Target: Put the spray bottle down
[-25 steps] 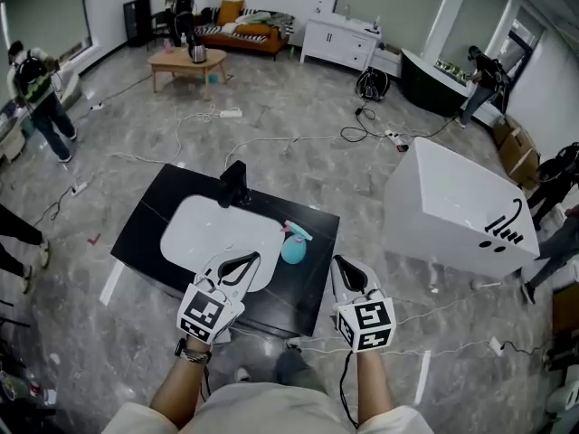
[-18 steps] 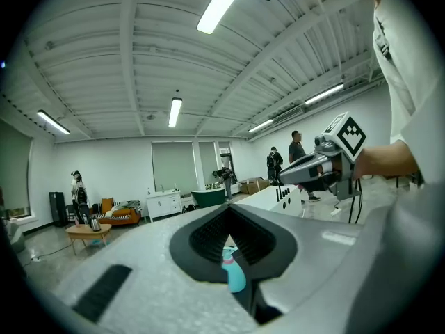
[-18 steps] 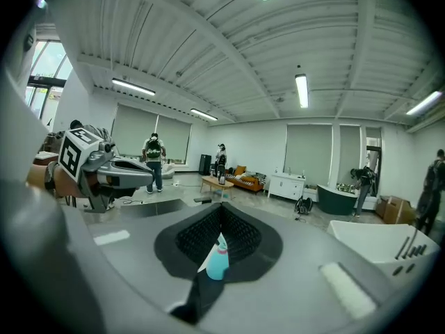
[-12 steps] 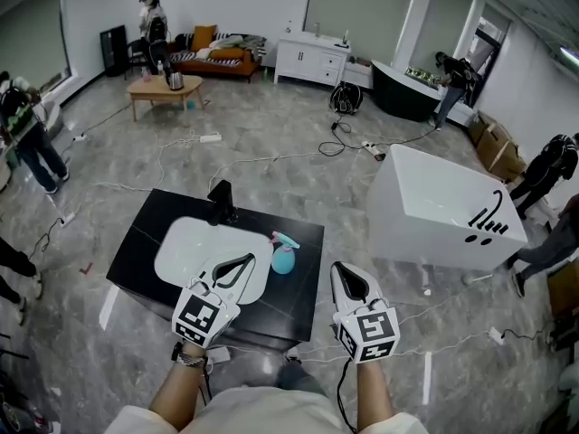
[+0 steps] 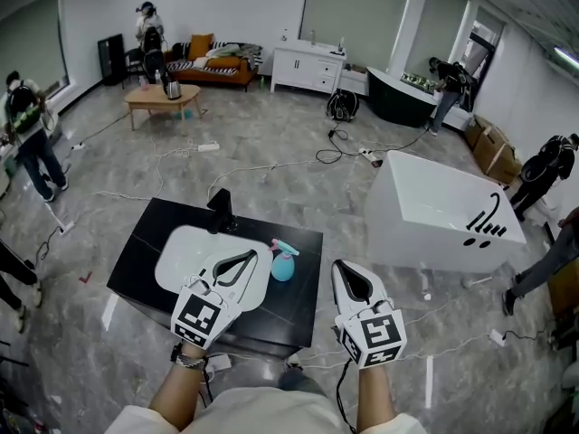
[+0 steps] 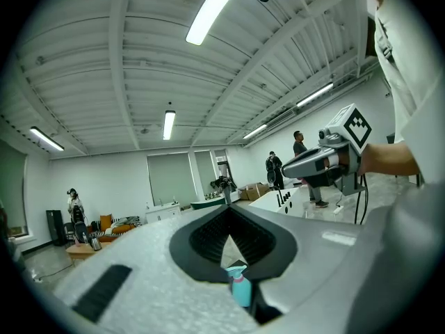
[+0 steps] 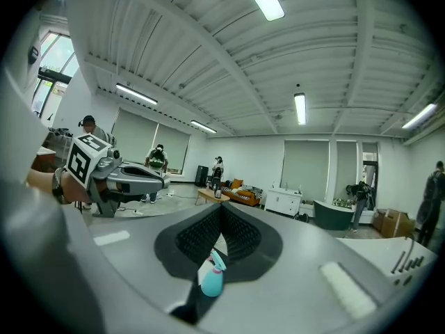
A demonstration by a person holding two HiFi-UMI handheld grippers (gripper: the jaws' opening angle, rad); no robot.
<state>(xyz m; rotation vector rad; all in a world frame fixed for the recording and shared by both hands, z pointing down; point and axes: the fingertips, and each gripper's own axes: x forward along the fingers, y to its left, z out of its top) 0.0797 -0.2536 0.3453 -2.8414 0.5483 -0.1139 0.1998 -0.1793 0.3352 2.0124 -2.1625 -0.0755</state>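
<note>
A teal spray bottle [image 5: 283, 262] with a pink trigger stands upright on the black table [image 5: 140, 262], just right of the white sink basin [image 5: 181, 247]. Nothing holds it. My left gripper [image 5: 254, 256] hovers over the basin's near edge, jaws shut and empty. My right gripper [image 5: 340, 267] hangs to the right of the table's corner, also shut and empty. In the left gripper view the bottle [image 6: 240, 289] shows below the shut left gripper [image 6: 228, 213]. In the right gripper view the bottle [image 7: 211, 279] sits low beneath the shut right gripper [image 7: 221, 210].
A black faucet [image 5: 223, 208] stands at the basin's far edge. A white bathtub [image 5: 443, 213] sits on the floor to the right. Cables [image 5: 271, 163] trail over the grey floor. Several people stand around the room, near a coffee table [image 5: 163, 98] and a white cabinet [image 5: 308, 69].
Both grippers have lifted higher above the table, still shut and empty. The spray bottle stays standing in the same spot by the basin.
</note>
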